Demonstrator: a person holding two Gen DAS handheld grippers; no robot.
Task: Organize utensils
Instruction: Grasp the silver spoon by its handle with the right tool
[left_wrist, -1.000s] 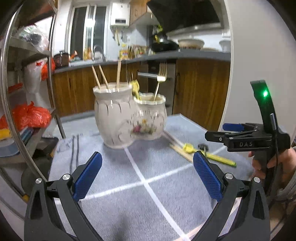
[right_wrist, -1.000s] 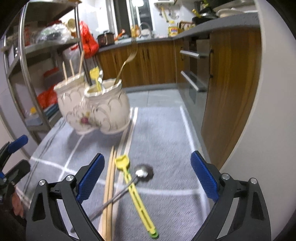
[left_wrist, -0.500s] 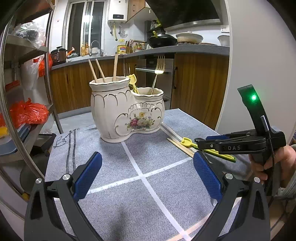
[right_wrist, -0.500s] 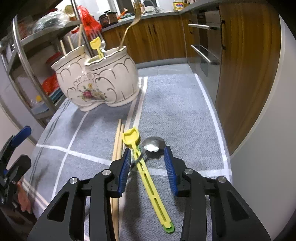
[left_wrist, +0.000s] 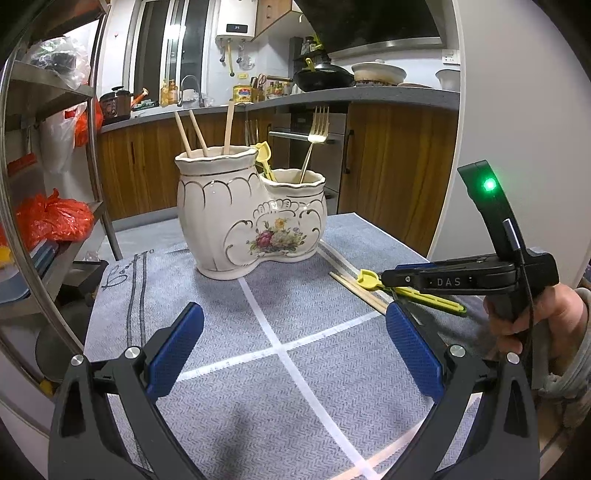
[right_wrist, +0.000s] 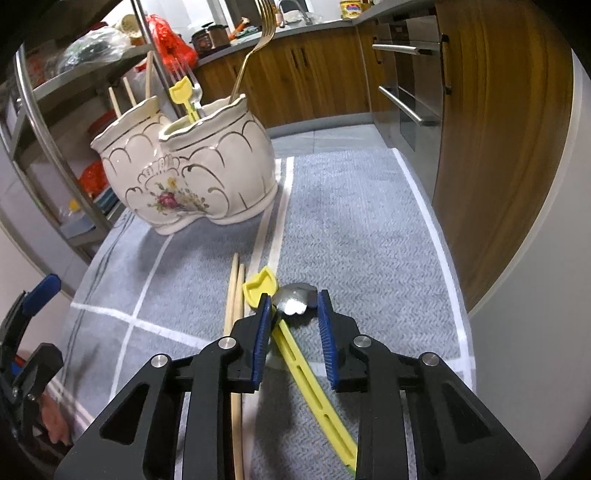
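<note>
A: What does the right wrist view show between the fingers?
B: The right gripper is narrowing; its jaws are closing around the bowl of a metal spoon and the neck of a yellow plastic spoon lying on the grey cloth. Whether the pads already press on either is hard to judge; a gap shows beside the right pad.

A: And the left one?
B: The left gripper stands wide over bare cloth, with nothing between its jaws.

A: Where are the other utensils?
B: A pair of chopsticks lies just beside the yellow spoon. The ceramic double holder stands upright farther back, holding chopsticks in its taller pot and a gold fork in its lower one.
</note>
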